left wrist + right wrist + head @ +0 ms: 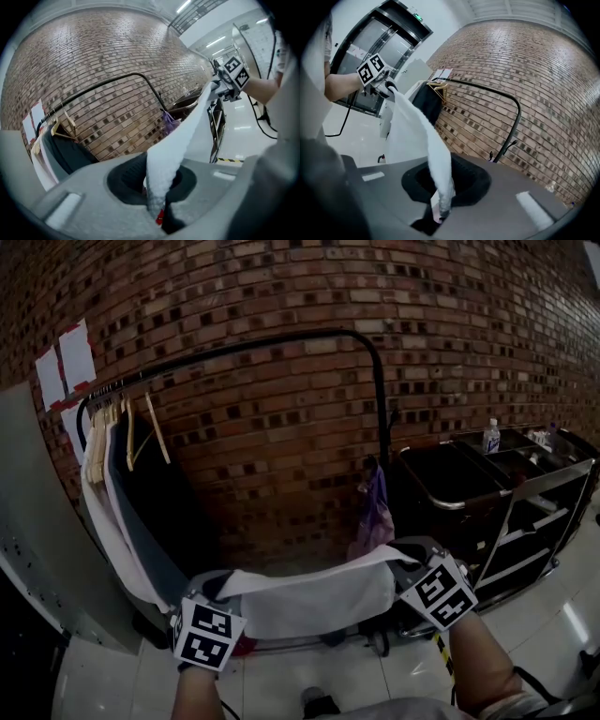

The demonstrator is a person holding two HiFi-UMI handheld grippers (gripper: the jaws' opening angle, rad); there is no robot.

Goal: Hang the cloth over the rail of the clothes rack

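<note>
A white cloth (pixel 314 598) is stretched between my two grippers, well below the rack's rail. My left gripper (pixel 217 594) is shut on the cloth's left corner (pixel 161 176). At the other end my right gripper (pixel 412 568) is shut on the right corner (pixel 440 183). The black rail (pixel 244 348) of the clothes rack arches across the brick wall above and beyond the cloth. In the left gripper view the rail (pixel 112 82) stands ahead, with the right gripper (pixel 216 84) at the far end of the cloth. The right gripper view shows the rail (pixel 487 86) and the left gripper (pixel 389 87).
Wooden hangers (pixel 141 432) with dark and white garments (pixel 141 512) fill the rail's left end. A purple item (pixel 373 517) hangs by the right post. A black trolley (pixel 487 493) with a bottle (pixel 490 436) stands at the right. A grey panel (pixel 37 521) is at the left.
</note>
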